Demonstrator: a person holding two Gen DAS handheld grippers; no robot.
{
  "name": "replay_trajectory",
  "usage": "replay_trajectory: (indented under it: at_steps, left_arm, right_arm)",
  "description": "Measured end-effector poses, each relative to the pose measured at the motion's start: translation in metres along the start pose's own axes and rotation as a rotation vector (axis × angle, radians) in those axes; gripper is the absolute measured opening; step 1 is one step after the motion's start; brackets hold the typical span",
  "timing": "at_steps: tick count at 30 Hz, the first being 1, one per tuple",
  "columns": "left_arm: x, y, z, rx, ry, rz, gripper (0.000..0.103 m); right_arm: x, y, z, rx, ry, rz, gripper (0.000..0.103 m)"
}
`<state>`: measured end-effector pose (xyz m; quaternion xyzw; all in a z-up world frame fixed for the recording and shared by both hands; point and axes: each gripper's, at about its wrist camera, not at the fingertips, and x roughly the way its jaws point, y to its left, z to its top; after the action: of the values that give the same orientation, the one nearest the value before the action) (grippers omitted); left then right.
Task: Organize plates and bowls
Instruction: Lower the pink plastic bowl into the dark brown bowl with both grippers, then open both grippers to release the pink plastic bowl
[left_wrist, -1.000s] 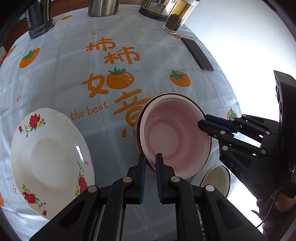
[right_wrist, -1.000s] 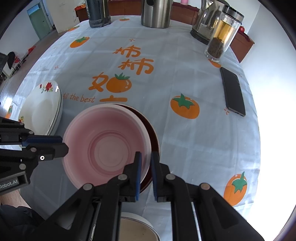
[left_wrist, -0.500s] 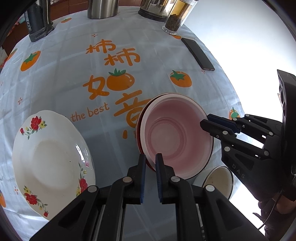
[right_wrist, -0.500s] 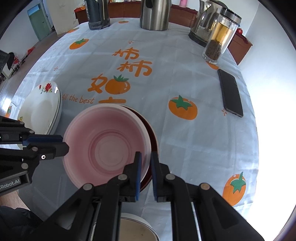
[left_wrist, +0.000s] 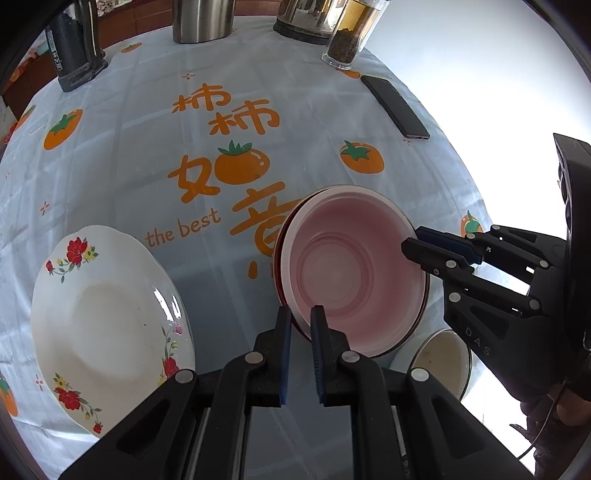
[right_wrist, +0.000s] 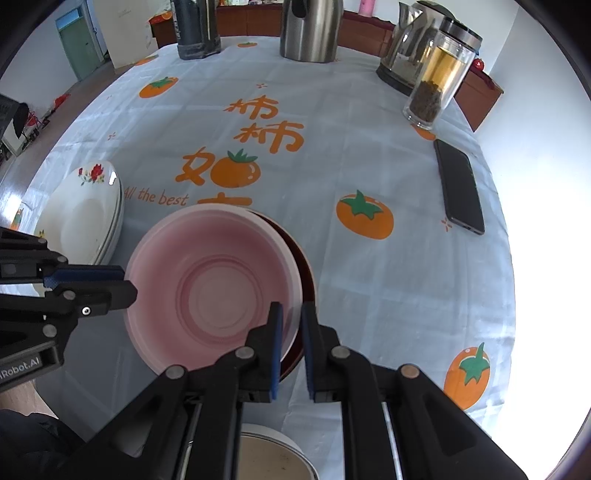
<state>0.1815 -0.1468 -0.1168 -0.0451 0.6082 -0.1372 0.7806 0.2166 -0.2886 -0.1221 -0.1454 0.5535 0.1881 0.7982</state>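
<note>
A pink bowl (left_wrist: 351, 266) sits nested in a dark red bowl (left_wrist: 424, 299) and is held above the tablecloth. My left gripper (left_wrist: 298, 314) is shut on the stack's near rim. My right gripper (right_wrist: 291, 314) is shut on the opposite rim, and it shows in the left wrist view (left_wrist: 412, 242). The pink bowl also shows in the right wrist view (right_wrist: 214, 288), with the red bowl (right_wrist: 306, 273) under it. A white flowered plate (left_wrist: 103, 325) lies to the left, stacked on others in the right wrist view (right_wrist: 85, 218).
A small bowl with beige contents (left_wrist: 439, 360) sits under the stack near the table's front edge (right_wrist: 273, 458). A black phone (right_wrist: 460, 184), a glass tea jar (right_wrist: 437, 85), a kettle (right_wrist: 404, 55), a steel jug (right_wrist: 310, 29) and a dark flask (right_wrist: 195, 29) stand at the back.
Both grippers have lifted slightly with the bowl stack still clamped between them. The view has pulled back a little from the table.
</note>
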Motion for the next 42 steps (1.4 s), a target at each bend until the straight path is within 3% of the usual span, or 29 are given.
replay_trajectory:
  at_steps: [26, 30, 32, 34, 36, 39, 40, 42]
  left_arm:
    - [-0.0019, 0.0001, -0.0014, -0.006, -0.014, -0.003, 0.013]
    - [-0.0005, -0.0008, -0.0027, -0.002, -0.008, -0.005, 0.02]
    - [-0.0002, -0.0022, -0.0034, 0.001, -0.008, 0.003, 0.028]
    - [-0.0019, -0.0029, -0.0037, 0.0, -0.017, 0.004, 0.046]
    - [-0.0057, -0.003, -0.0032, -0.002, -0.038, 0.013, 0.057]
    - [-0.009, -0.0029, -0.002, 0.003, -0.058, 0.01, 0.063]
    - [-0.0089, -0.0029, -0.0019, 0.005, -0.059, 0.013, 0.063]
    - [-0.0078, -0.0019, -0.0029, 0.004, -0.059, 0.03, 0.063]
  right_arm:
    - [0.0006, 0.0006, -0.0024, 0.003, -0.006, 0.004, 0.011]
    - [0.001, 0.0005, -0.003, 0.002, -0.005, 0.005, 0.01]
    - [0.0005, 0.0007, -0.0033, 0.002, -0.006, 0.004, 0.01]
    - [0.0005, -0.0001, -0.0042, 0.004, -0.008, 0.005, 0.01]
    - [0.0004, -0.0004, -0.0045, 0.003, -0.009, 0.005, 0.01]
    - [-0.0003, 0.0005, -0.0049, -0.003, -0.013, -0.012, 0.01]
    - [-0.0022, 0.0016, -0.0047, -0.012, -0.019, -0.038, 0.012]
    - [-0.0073, 0.0007, -0.0039, -0.007, -0.035, -0.058, 0.028]
